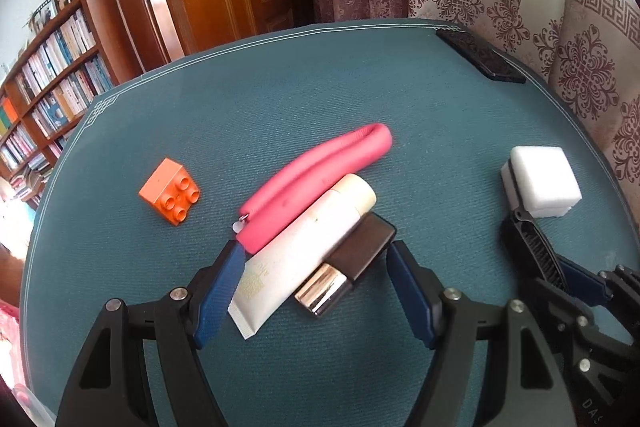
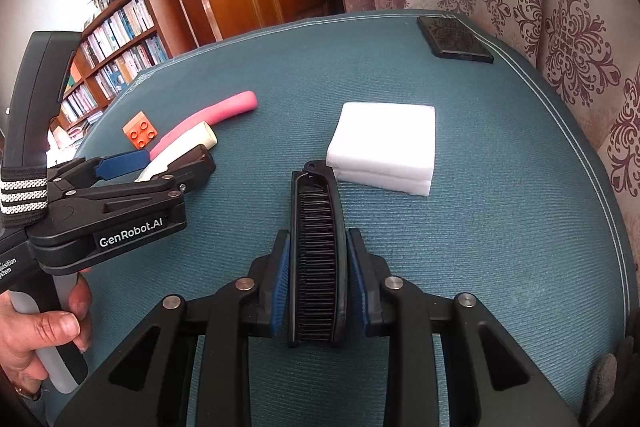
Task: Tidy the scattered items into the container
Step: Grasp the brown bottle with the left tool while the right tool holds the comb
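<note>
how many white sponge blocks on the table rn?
2, stacked: top sponge block sits on the lower sponge block, just beyond the comb the right gripper is holding. More could be out of view.

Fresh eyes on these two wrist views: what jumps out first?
The right gripper shut on a black comb, white sponge blocks just beyond. Left of it, the open left gripper straddles a white tube and dark lipstick, pink roll alongside.

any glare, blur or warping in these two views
Left wrist view: glare on the lipstick's metal cap, table edge bowed by fisheye, black corners. Right wrist view: sunlit curtain washed out, comb sharp between the right gripper's fingers, rim bent.
</note>
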